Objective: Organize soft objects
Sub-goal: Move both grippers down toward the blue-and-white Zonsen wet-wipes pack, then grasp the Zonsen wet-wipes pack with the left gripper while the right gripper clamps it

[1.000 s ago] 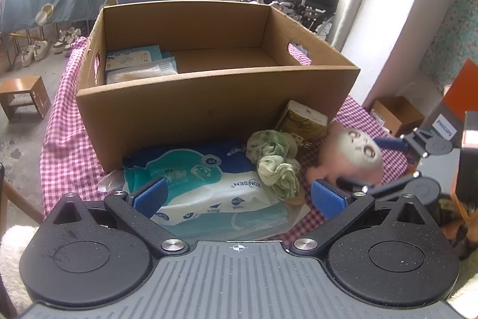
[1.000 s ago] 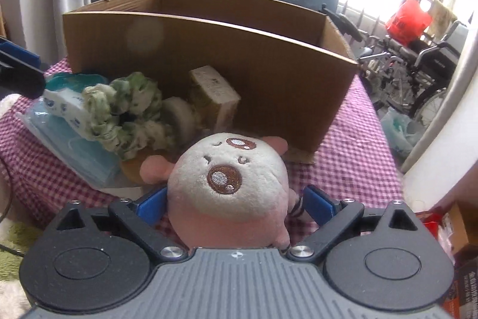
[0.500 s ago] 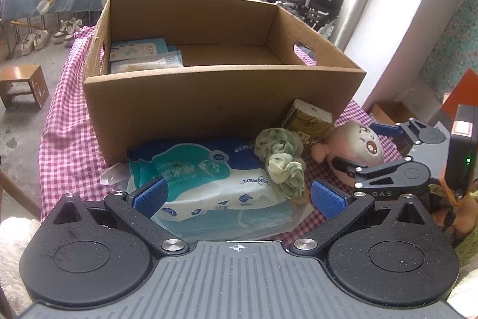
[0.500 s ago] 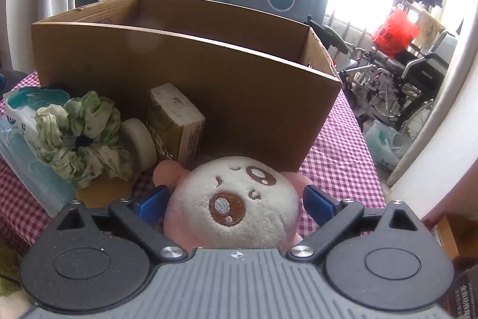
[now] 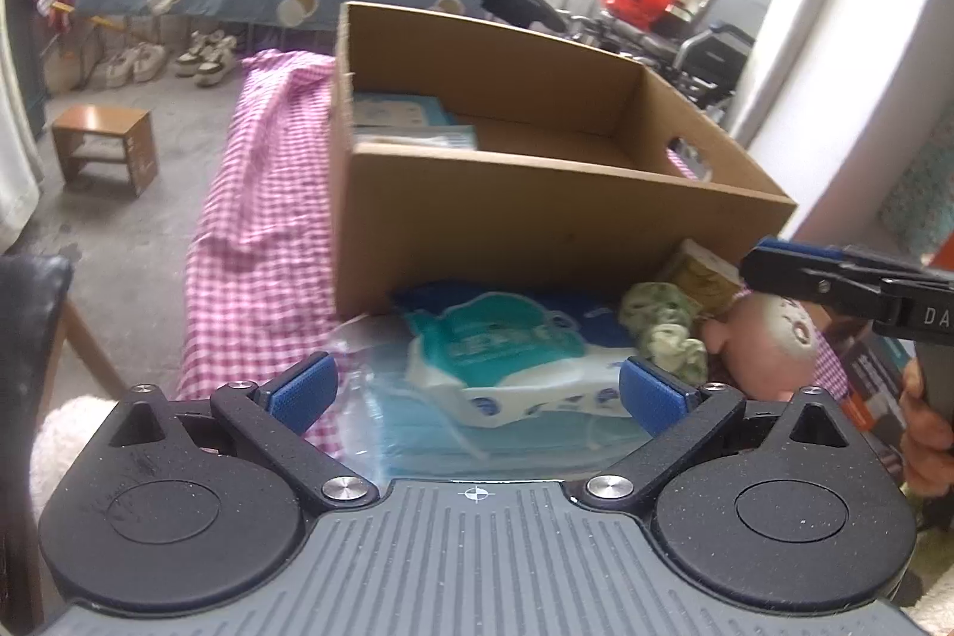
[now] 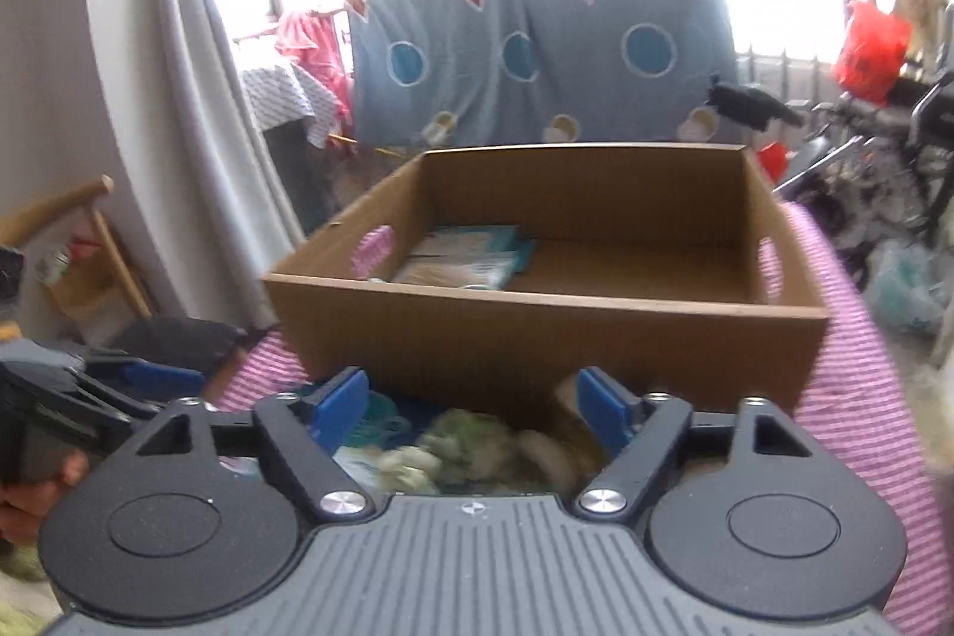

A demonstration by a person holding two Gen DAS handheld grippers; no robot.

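Left gripper (image 5: 474, 391) first: its blue pads sit wide apart with nothing between them, hovering over the near end of the pile. Right below that gap lies a clear bag of face masks (image 5: 477, 442), and on top of it a white and teal pack of wet wipes (image 5: 507, 362). Just right of the wipes sits a green scrunchie (image 5: 662, 332), and touching that, a pink plush toy (image 5: 769, 344) lying on the checked tablecloth (image 5: 262, 230).

Over to the right gripper (image 6: 474, 406): jaws spread here too, empty, held above the pile. In the left wrist view one of its fingers crosses just above the plush toy, not gripping it. Beneath it the picture is smeared with blur; the scrunchie (image 6: 459, 442) is just recognisable as a green patch.

Beyond both grippers stands the cardboard box (image 5: 536, 219), open at the top, with the soft things lined up against its near wall. A small yellowish carton (image 5: 703, 272) leans there beside the scrunchie. Inside the box, flat packets (image 6: 471, 254) lie in the left corner. Behind hangs a blue sheet with circles (image 6: 536, 52).
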